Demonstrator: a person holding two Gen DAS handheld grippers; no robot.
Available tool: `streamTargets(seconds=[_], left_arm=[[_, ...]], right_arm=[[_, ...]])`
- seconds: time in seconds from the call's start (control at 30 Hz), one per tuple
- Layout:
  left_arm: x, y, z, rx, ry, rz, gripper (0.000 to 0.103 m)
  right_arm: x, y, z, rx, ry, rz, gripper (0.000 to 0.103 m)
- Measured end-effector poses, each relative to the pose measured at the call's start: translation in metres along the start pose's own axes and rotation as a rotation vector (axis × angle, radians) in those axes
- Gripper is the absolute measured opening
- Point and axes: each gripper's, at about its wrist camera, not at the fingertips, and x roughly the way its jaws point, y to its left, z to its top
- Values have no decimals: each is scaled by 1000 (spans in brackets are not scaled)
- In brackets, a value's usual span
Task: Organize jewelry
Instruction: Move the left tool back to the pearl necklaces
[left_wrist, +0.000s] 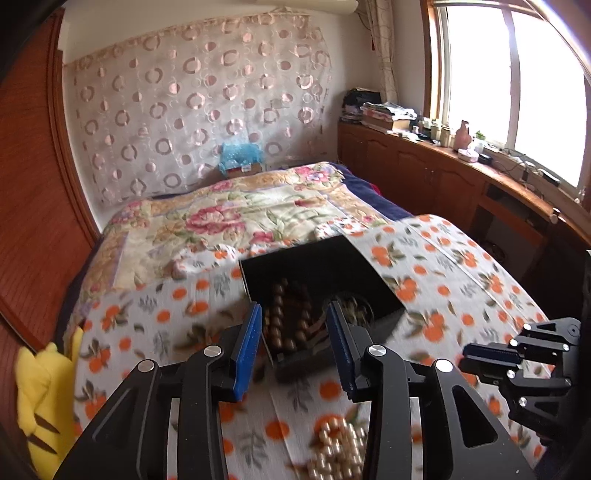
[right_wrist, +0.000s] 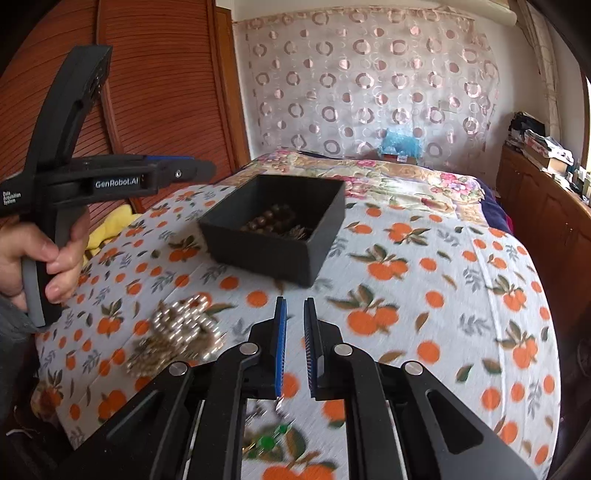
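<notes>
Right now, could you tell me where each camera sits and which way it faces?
Left wrist: on the left gripper, tilted down over the box of dark beads, bed and window beyond; own open fingers, right gripper at right.
Right wrist: on the right gripper, tilted down at the cloth, box ahead-left; own fingers nearly together, hand holding the left gripper.
Shared: box, pearl beads, cloth, curtain.

A black box (right_wrist: 273, 236) of brown beads (right_wrist: 271, 221) sits on white cloth (right_wrist: 424, 295) printed with oranges, pale pearls (right_wrist: 181, 325) nearby.
</notes>
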Motion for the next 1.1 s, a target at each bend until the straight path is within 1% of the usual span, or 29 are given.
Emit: streamTargets(seconds=[0.1, 0.13, 0.2, 0.27, 0.33, 0.5, 0.67, 0.77, 0.9, 0.97, 1.03, 1.1], left_arm=[[-10, 3, -17, -16, 7, -9, 39], [-12, 5, -23, -21, 10, -12, 41], [-17, 8, -35, -27, 17, -15, 42], [-22, 8, -49, -25, 20, 3, 42], [-26, 8, -61, -30, 28, 2, 42], [-31, 13, -85, -59, 56, -18, 42], [-32, 13, -100, -78, 88, -48, 42], [-31, 10, -103, -78, 98, -62, 42], [-25, 5, -104, -86, 115, -104, 42], [-21, 3, -102, -86, 119, -116, 41], [-15, 0, -99, -80, 130, -132, 28], [-10, -2, -96, -74, 140, -142, 25]], right_arm=[[-3, 10, -9, -10, 8, -1, 13], [-5, 13, -13, -11, 12, 9, 15], [-6, 20, -19, -10, 21, 19, 21], [-6, 24, -23, -2, 33, 34, 22], [-5, 29, -27, 0, 46, 49, 22], [-1, 49, -35, -57, 72, 30, 23], [4, 58, -40, -63, 90, 31, 23], [6, 61, -44, -61, 99, 29, 23], [6, 62, -45, -64, 99, 24, 24], [7, 60, -44, -59, 104, 27, 24], [8, 59, -44, -55, 104, 23, 24], [8, 58, -44, -56, 104, 23, 24]])
